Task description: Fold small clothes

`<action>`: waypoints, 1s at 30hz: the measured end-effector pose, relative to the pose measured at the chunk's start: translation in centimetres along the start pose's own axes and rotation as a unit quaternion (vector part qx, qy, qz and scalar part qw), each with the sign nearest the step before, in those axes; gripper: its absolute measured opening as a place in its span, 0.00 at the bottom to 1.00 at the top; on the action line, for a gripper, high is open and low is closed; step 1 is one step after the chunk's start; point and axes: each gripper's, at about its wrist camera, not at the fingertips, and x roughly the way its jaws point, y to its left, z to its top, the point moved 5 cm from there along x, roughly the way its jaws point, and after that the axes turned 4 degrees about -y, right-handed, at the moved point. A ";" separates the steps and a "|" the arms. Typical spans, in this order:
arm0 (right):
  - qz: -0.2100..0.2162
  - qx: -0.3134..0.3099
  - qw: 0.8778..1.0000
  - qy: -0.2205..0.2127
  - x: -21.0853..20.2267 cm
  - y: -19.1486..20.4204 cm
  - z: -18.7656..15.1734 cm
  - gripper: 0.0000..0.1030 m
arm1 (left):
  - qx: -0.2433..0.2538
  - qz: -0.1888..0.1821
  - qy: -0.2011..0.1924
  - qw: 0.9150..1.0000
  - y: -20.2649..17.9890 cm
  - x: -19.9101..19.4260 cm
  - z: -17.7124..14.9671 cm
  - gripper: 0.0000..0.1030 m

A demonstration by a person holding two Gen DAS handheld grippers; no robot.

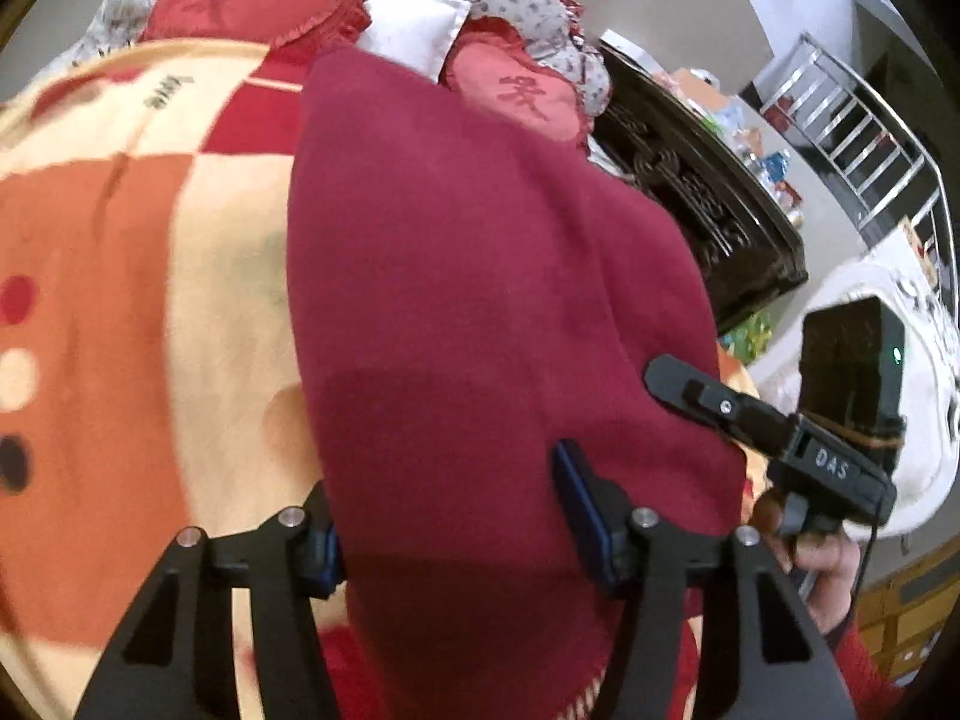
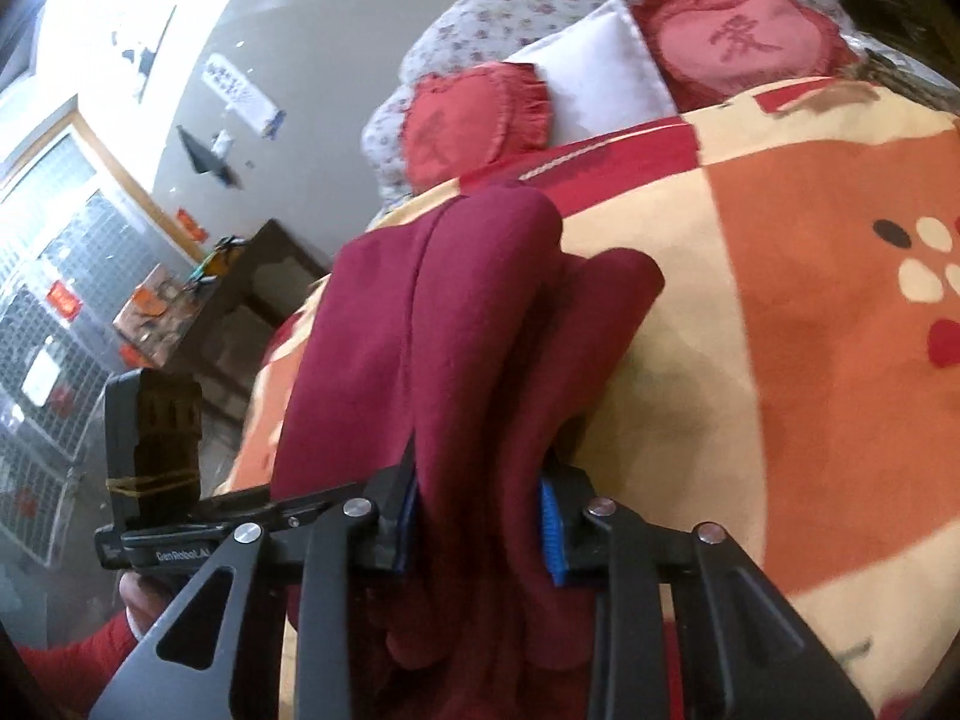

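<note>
Lying lengthwise on the bed, the maroon garment (image 1: pixel 480 300) spreads from the pillows' end toward the person, its near edge gathered into both grippers so that edge can be carried over as one straight line. The left gripper (image 1: pixel 456 516) has cloth passing between its blue pads; the jaws stand fairly wide, and blur hides whether the pads really press, so I cannot tell if it grips. The right gripper (image 2: pixel 480 525) is narrower, its pads pinching a bunched fold of the same garment, which rises in ridges ahead of it. Holding two points apart probably keeps the fabric taut enough to fold cleanly. Underneath lies an orange-and-cream blanket (image 1: pixel 150 300); beyond it sit red heart cushions (image 2: pixel 474 126) and a white pillow (image 2: pixel 600 72).
</note>
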 end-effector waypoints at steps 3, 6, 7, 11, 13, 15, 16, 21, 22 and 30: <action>0.030 0.013 0.999 0.025 -0.3 1.6 -2.4 0.57 | 0.009 0.018 0.008 1.000 0.0 -3.5 -2.5 0.60; 0.014 0.010 0.998 0.065 1.0 2.3 -5.7 0.65 | 0.001 0.047 0.029 0.998 0.8 -4.7 -6.0 0.60; -0.012 -0.003 0.996 0.083 1.5 2.2 -6.7 0.66 | 0.007 0.064 0.042 0.997 1.1 -4.4 -7.5 0.61; -0.051 -0.026 0.996 0.072 -1.2 2.9 -8.4 0.67 | 0.008 0.122 0.038 0.992 2.7 -3.6 -10.3 0.68; -0.018 -0.017 0.998 0.057 -3.3 4.5 -8.8 0.67 | -0.011 0.123 0.014 0.992 3.0 -4.7 -10.0 0.73; -0.003 -0.039 0.998 0.057 -4.2 6.3 -9.4 0.66 | -0.004 0.142 -0.012 0.990 2.9 -5.9 -9.8 0.75; 0.002 -0.059 0.996 0.062 -4.3 7.5 -10.0 0.66 | 0.003 0.152 -0.026 0.988 2.7 -6.3 -9.6 0.77; -0.042 -0.147 0.983 0.104 -1.2 9.8 -13.0 0.39 | 0.015 0.147 -0.044 0.988 1.6 -7.2 -9.5 0.79; -0.063 -0.142 0.982 0.112 -0.6 8.9 -13.4 0.35 | 0.016 0.149 -0.046 0.988 1.4 -7.1 -9.6 0.79; -0.069 -0.104 0.987 0.099 -2.5 6.2 -14.5 0.34 | 0.023 0.169 -0.078 0.982 0.9 -7.2 -10.3 0.82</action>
